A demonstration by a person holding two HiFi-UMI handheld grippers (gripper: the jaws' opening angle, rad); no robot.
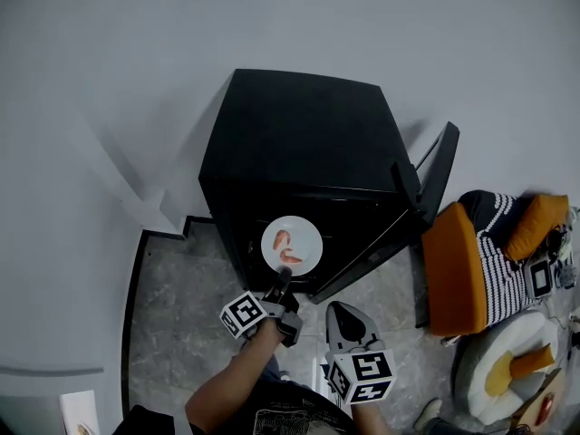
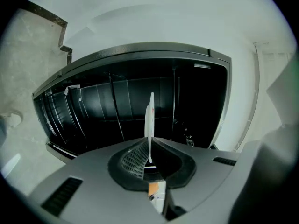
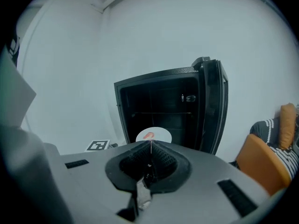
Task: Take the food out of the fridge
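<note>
Food (image 1: pixel 286 246) could slide off the tilting plate (image 1: pixel 304 238) at frame centre, since fingers of the left gripper (image 1: pixel 282 277) grasp only its rim, while the right gripper (image 1: pixel 340 314) is clenched empty.

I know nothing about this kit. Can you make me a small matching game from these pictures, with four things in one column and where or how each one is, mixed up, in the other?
Things:
1. white plate
2. fridge door
3. right gripper
4. orange chair

States:
a. swung open
b. jaws shut, nothing between them
c. held by its rim in the left gripper, in front of the black fridge
d. standing to the right of the fridge

Pairs: 1-c, 2-a, 3-b, 4-d
</note>
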